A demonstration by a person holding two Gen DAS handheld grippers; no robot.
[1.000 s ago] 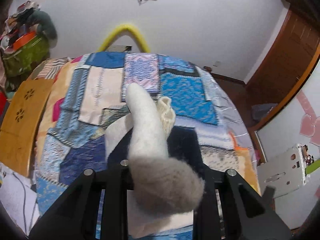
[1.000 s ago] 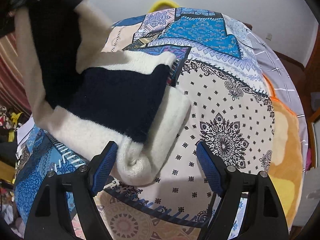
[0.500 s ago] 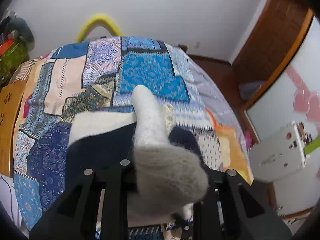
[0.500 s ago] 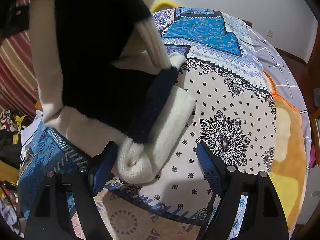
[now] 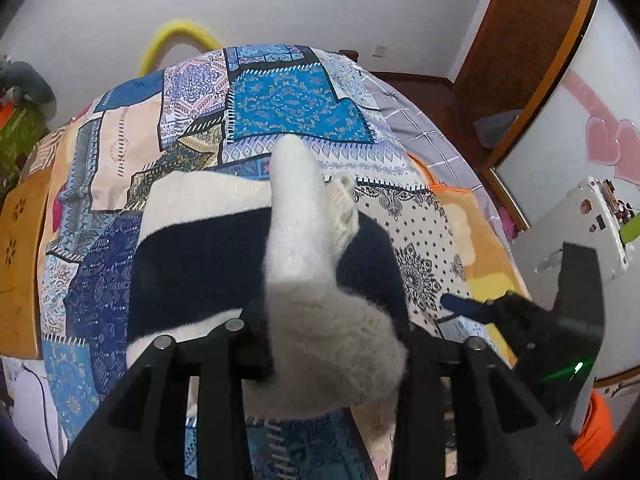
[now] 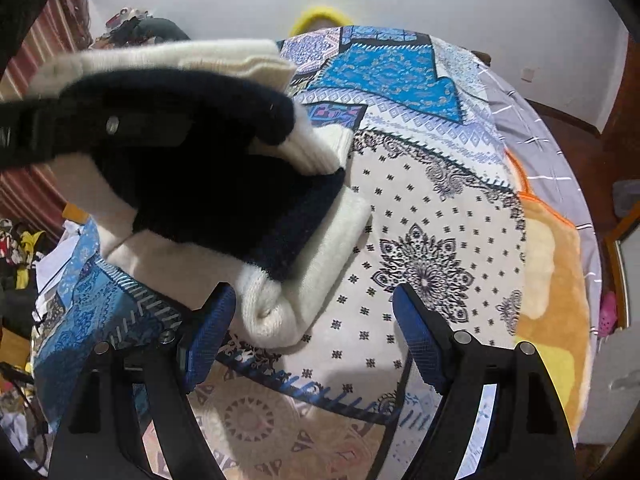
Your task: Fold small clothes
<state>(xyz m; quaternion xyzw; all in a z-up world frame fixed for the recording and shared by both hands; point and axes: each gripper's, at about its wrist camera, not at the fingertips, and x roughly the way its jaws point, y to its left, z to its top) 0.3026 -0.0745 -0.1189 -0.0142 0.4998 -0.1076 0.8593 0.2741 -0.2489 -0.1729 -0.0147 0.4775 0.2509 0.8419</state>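
Note:
A small navy and cream knitted sweater lies on the patchwork bedspread. My left gripper is shut on a cream fold of the sweater, which bulges up between its fingers and hides the tips. In the right wrist view the left gripper carries the lifted part of the sweater over the lower layers. My right gripper is open and empty, its blue pads either side of the sweater's rolled cream edge. It also shows in the left wrist view at the right.
The bed's right edge with an orange blanket and grey sheet drops to a wooden floor. A wooden board lies at the bed's left. A wardrobe and a white device stand on the right.
My left gripper has carried the held fold rightward and lower over the sweater, laying it flatter across the lower layers. My right gripper has stayed open in the same place.

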